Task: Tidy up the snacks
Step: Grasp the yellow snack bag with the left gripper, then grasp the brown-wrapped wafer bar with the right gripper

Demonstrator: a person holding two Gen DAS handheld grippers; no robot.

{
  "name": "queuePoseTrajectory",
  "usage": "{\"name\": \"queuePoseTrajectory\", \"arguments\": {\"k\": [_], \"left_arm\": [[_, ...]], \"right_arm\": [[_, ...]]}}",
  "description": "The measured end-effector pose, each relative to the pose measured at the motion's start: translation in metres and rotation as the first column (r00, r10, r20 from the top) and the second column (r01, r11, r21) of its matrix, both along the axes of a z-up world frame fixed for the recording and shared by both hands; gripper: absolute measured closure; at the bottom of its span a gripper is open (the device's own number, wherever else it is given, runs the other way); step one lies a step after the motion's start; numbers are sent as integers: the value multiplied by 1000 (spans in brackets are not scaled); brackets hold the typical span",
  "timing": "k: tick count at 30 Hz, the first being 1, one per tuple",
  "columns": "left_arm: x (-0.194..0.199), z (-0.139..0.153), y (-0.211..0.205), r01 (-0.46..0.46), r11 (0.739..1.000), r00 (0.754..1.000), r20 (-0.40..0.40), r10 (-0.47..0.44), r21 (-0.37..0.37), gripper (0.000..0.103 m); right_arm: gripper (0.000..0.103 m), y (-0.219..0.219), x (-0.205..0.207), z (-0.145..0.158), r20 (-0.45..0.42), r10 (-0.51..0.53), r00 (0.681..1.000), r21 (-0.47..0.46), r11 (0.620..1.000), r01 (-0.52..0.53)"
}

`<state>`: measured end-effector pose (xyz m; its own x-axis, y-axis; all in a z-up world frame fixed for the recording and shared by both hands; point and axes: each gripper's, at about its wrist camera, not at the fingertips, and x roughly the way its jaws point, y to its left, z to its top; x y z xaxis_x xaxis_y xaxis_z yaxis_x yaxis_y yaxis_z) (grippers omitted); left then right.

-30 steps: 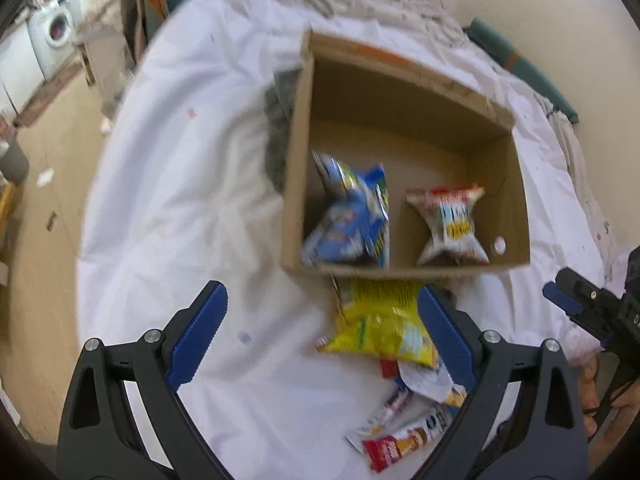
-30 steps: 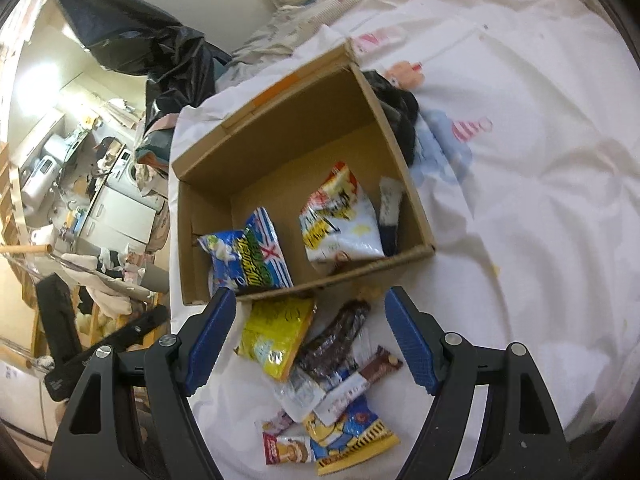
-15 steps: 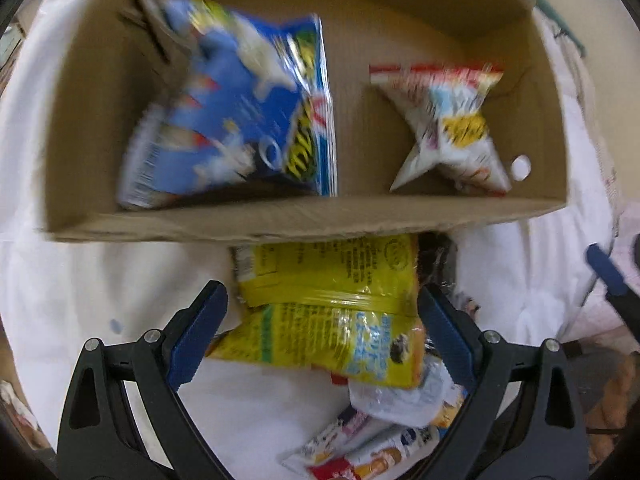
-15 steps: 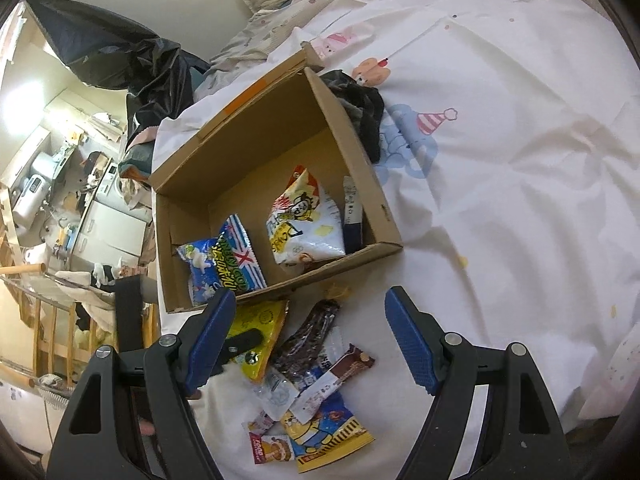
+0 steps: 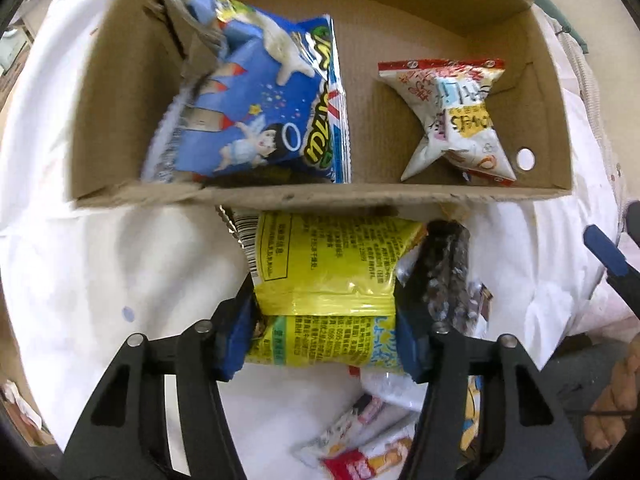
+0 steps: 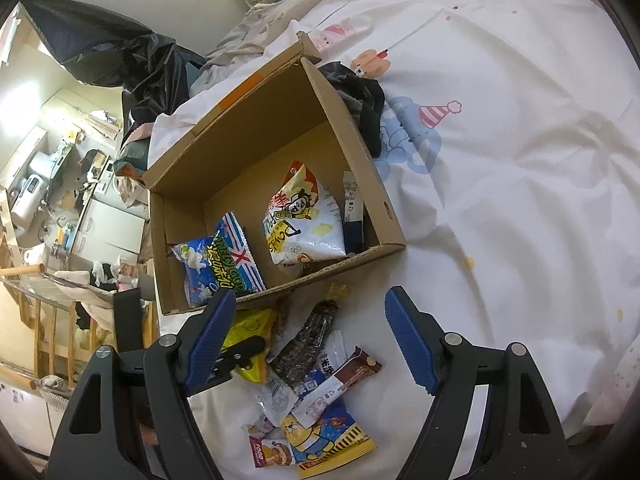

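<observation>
Left gripper (image 5: 324,332) closing its jaws on the yellow snack bag (image 5: 332,264), pads already squeezing both sides, lower middle of the left wrist frame, just below the cardboard box (image 5: 320,196) on the bed. Blue bag (image 5: 260,100) and white bag (image 5: 452,116) inside the box. Right gripper (image 6: 308,340) spread wide, nothing between the jaws, over the loose snack pile (image 6: 312,392).

The box (image 5: 280,196) is plain brown. One bag (image 5: 264,100) is blue with white figures, one bag (image 5: 452,112) is white with red writing. The packet (image 5: 328,268) is yellow. The sheet (image 6: 500,140) is white with cartoon prints.
</observation>
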<state>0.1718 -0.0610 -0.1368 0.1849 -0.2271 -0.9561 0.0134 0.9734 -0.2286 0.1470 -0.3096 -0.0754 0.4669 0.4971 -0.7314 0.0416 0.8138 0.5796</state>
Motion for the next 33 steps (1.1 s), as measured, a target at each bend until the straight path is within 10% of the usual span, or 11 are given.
{"name": "queuePoseTrajectory", "arguments": {"k": [11, 13, 20, 33], "left_arm": [[-41, 66, 27, 27, 999, 995, 99, -29, 26, 47], [-47, 73, 36, 12, 999, 993, 117, -16, 33, 47], [-52, 75, 65, -60, 998, 987, 149, 55, 27, 47], [-50, 74, 67, -79, 995, 988, 131, 87, -64, 47]], "right_arm": [[24, -2, -6, -33, -175, 64, 983, 177, 984, -33], [43, -2, -6, -44, -234, 83, 969, 233, 972, -27], [55, 6, -12, -87, -417, 56, 907, 149, 989, 8], [87, 37, -11, -87, -358, 106, 928, 73, 994, -85]]}}
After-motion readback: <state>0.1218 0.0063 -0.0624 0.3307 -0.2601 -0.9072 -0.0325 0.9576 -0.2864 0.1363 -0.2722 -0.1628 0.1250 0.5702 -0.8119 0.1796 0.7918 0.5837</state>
